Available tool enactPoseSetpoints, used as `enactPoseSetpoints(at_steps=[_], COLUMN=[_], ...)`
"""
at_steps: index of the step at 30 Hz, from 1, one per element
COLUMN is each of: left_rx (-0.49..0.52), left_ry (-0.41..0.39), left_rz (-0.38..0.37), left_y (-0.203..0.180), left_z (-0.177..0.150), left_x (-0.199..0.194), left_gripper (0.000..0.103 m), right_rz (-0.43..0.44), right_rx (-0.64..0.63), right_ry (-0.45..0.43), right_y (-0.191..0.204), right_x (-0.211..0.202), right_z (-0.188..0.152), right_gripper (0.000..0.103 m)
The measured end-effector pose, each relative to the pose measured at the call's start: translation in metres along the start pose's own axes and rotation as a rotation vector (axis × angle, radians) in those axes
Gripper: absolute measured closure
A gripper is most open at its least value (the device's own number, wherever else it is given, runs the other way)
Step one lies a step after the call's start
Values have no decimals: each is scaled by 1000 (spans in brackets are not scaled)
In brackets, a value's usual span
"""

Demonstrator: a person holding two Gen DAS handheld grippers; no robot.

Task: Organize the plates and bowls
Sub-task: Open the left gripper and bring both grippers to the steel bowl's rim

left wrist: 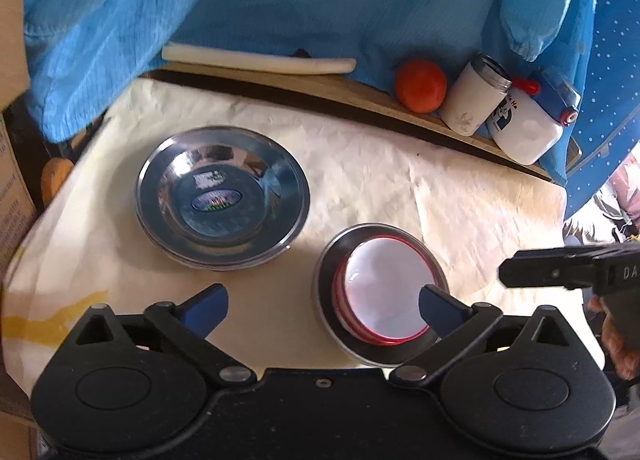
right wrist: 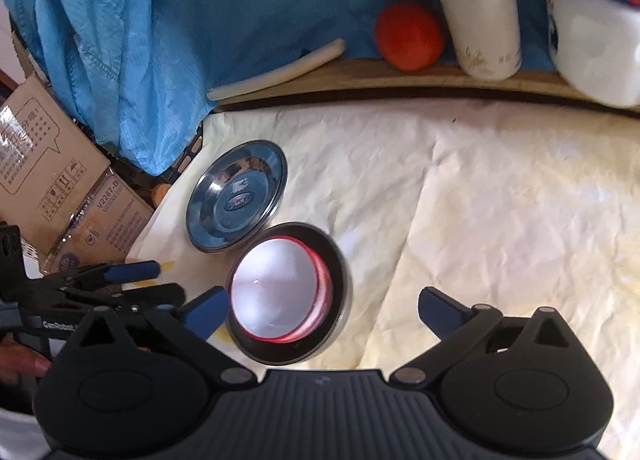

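A: Where do the bowls lie against the left tongs (left wrist: 323, 308)?

B: The left tongs are spread wide with nothing between the pads; the steel bowl (left wrist: 380, 294) with the red-rimmed white bowl (left wrist: 386, 290) nested inside it lies at about one o'clock from their middle, its near rim behind the right-side pad (left wrist: 440, 310); the steel plates (left wrist: 222, 196) sit at eleven o'clock, apart from the left-side pad (left wrist: 206, 310).

A: And from the right tongs (right wrist: 323, 312)?

B: Also spread, pinching nothing; the nested bowls (right wrist: 288, 292) lie at ten o'clock, just beside the left-side pad (right wrist: 208, 312); the plates (right wrist: 236, 196) are beyond them at eleven o'clock, rim close to the bowl's rim; whether they touch I cannot tell.

A: Counts?

B: One steel bowl; at least one red-rimmed bowl in it, perhaps more stacked, since several red edges show; the plates look like a stack of two or so, blurred at the edge; all rest on the cream paper covering the surface (left wrist: 360, 164).

A: Anything at the back?

B: On the wooden ledge (right wrist: 360, 78) at twelve o'clock: one white stick (right wrist: 276, 70), one orange fruit (right wrist: 410, 36), one white tumbler (right wrist: 478, 16), one white and blue bottle (right wrist: 592, 44); blue cloth (right wrist: 180, 12) hangs behind; one cardboard box (right wrist: 60, 180) at nine o'clock.
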State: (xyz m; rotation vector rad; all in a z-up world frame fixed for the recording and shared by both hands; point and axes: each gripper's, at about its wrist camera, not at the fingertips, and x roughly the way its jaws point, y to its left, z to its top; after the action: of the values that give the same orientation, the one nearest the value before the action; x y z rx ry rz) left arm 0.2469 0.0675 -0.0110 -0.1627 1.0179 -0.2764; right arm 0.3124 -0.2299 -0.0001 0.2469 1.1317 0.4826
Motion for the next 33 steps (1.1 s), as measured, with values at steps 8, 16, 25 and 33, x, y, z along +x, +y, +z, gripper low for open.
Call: enactPoseSetpoints(at_steps=[8,16,25,33], left_rx=[49,52,61,73], left_ry=[-23,20,43,74], left_rz=[109,152,189,185], left_y=[8,12,15,16], left_z=[-15,-19,-17,-14], left_x=[1,11,19,28], left_gripper=[1,1,1,1], right_rz=[-167,-218,-249,-262], right_rx=[-246,-262,-211,-182], right_ry=[-73,-37,4,42], right_y=[17,18,9,4], right_x=[-13,-12,-1,13], right_z=[-17,-25,-21,-17], right_gripper=[0,0,0,0])
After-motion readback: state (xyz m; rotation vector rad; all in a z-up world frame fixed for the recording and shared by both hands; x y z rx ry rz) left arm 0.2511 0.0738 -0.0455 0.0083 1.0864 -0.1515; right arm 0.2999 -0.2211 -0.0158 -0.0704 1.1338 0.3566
